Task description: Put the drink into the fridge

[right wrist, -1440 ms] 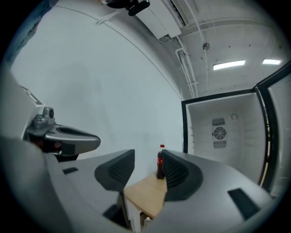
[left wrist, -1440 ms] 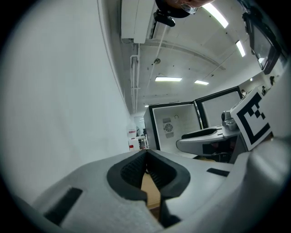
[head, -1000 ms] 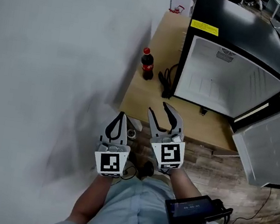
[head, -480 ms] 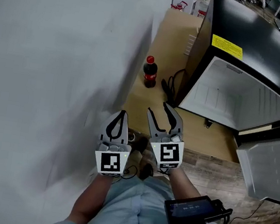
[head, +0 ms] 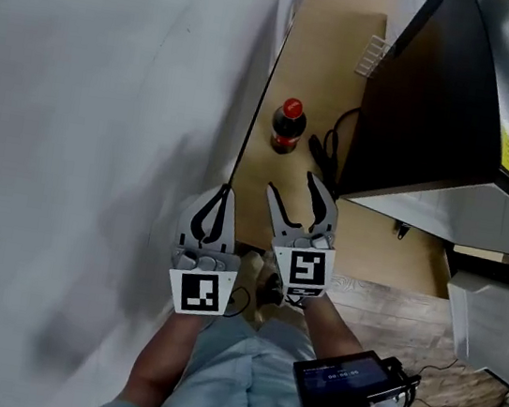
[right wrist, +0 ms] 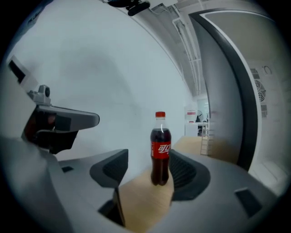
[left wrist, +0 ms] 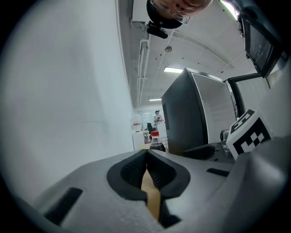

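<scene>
- The bottle [head: 288, 127] stands upright on the table [head: 319, 56], beside the fridge [head: 422, 100].
- The right gripper [head: 291, 184] is opening its jaws, with nothing between them and the bottle well ahead.
- The left gripper [head: 226, 194] is closed and empty.

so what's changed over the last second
The right tool has edged closer to the cola bottle and its jaws are opening wider; the bottle stands ahead of them, untouched. The head view has swung, so the fridge shows little of its open inside. The left tool stayed shut and empty, and the bottle stayed upright on the wooden table beside the fridge.
</scene>
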Motion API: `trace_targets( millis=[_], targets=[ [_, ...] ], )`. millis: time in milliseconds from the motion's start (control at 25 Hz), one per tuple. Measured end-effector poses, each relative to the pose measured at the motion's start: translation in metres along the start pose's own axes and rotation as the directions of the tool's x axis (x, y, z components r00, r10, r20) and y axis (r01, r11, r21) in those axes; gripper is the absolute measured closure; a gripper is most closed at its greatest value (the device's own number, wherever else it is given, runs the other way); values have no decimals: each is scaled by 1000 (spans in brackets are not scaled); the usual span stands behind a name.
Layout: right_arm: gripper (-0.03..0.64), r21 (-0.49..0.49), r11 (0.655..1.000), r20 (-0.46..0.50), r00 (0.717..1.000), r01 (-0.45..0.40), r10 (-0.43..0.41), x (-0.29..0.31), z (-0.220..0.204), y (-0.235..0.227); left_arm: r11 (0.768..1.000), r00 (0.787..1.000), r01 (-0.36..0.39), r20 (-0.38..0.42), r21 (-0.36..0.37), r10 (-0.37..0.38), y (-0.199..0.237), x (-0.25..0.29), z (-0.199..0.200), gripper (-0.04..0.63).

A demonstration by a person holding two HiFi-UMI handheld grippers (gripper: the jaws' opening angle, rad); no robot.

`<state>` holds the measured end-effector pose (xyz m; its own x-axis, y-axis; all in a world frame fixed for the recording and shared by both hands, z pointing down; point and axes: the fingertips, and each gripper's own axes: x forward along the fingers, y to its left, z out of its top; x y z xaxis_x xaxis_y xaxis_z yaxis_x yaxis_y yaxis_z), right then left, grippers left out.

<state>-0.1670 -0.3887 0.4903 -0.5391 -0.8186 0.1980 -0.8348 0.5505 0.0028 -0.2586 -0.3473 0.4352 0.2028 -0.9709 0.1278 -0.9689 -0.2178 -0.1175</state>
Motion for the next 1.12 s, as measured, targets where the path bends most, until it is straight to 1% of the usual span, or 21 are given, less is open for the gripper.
trace_targets(
  millis=[280,480,960,1120],
  targets=[
    [319,22,999,-47,998,43,-41,49,-28,-14,999,998,32,-48,5,-32,17,38,-25,586],
    [296,25,998,-71,996,61,-59,82,-42,-23,998,995,54,-85,-10,-55,24,59,-45,586],
    [293,6,998,-105,992,70,-69,133,-63,-37,997,994,64,-85,-36,-67,37,96,-64,586],
    [304,3,998,-115,992,57,-56,139,-66,-37,997,991,64,-113,-31,-67,37,100,-69,586]
  ],
)
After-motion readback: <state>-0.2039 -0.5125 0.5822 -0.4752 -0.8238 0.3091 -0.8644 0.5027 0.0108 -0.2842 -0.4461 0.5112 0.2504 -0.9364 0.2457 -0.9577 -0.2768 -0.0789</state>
